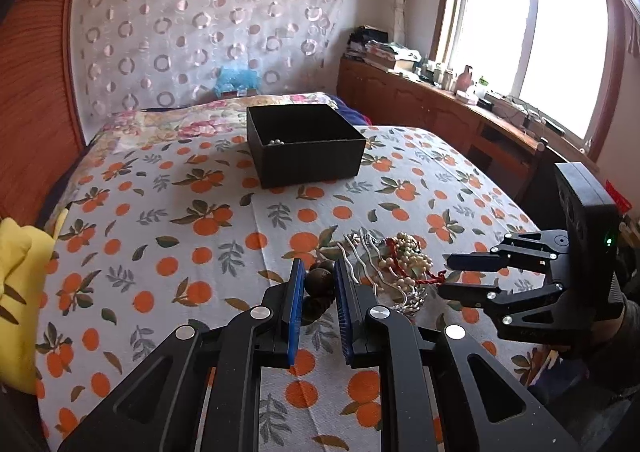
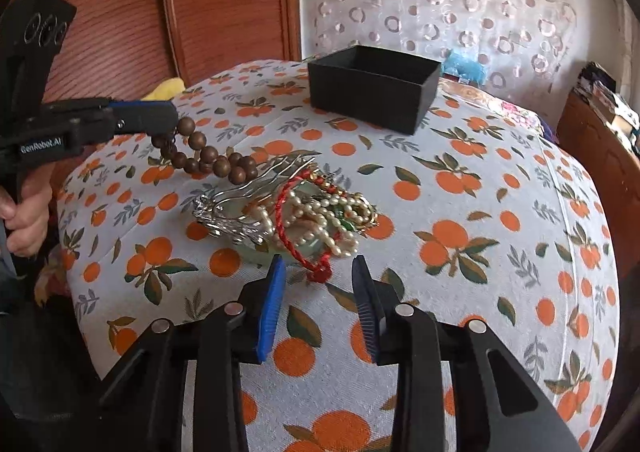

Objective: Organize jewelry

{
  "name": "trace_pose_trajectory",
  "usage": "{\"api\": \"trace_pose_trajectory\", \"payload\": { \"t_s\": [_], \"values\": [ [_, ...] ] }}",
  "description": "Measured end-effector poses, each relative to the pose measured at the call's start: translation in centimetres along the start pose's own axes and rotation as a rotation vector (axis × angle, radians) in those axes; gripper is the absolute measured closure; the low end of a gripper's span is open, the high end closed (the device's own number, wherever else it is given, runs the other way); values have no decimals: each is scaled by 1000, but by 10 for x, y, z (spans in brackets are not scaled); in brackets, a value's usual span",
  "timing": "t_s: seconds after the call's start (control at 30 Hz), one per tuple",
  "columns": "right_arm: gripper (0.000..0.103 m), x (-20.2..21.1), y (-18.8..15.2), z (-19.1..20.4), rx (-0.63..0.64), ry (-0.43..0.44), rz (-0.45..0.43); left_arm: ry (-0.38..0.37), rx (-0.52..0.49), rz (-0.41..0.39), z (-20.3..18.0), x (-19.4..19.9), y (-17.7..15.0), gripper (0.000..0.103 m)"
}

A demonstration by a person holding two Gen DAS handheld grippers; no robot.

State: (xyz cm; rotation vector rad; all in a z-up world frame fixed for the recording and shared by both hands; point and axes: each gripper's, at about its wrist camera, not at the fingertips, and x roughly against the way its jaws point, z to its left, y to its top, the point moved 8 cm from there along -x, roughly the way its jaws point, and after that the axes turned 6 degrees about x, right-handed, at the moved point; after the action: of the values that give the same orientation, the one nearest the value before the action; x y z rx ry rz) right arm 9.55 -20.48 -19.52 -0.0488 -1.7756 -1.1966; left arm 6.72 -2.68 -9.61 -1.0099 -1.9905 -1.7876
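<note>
My left gripper [image 1: 318, 272] is shut on a brown wooden bead bracelet [image 1: 320, 282]; in the right wrist view the left gripper [image 2: 170, 118] lifts one end of the bracelet [image 2: 208, 160] while the rest trails on the bedsheet. A pile of jewelry lies beside it: a silver hair comb [image 2: 240, 192], pearl strands [image 2: 320, 220] and a red cord [image 2: 308, 252]; the pile also shows in the left wrist view [image 1: 400, 264]. My right gripper [image 2: 318, 272] is open, just in front of the red cord. It also shows in the left wrist view [image 1: 444, 276]. A black open box [image 1: 304, 144] [image 2: 372, 86] stands farther back with small pearls inside.
The orange-print bedsheet [image 1: 180, 232] covers the bed. A yellow cloth [image 1: 16, 284] lies at the left edge. A wooden headboard [image 2: 224, 0] and a patterned curtain [image 1: 200, 24] stand behind. A cluttered wooden sill [image 1: 460, 96] runs under the window at right.
</note>
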Motion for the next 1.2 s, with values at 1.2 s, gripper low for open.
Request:
{"api": "trace_pose_trajectory", "payload": {
  "t_s": [1.2],
  "values": [
    [95, 64, 98, -47, 36, -77, -185, -6, -43, -112, -13, 12, 58, 89]
  ]
}}
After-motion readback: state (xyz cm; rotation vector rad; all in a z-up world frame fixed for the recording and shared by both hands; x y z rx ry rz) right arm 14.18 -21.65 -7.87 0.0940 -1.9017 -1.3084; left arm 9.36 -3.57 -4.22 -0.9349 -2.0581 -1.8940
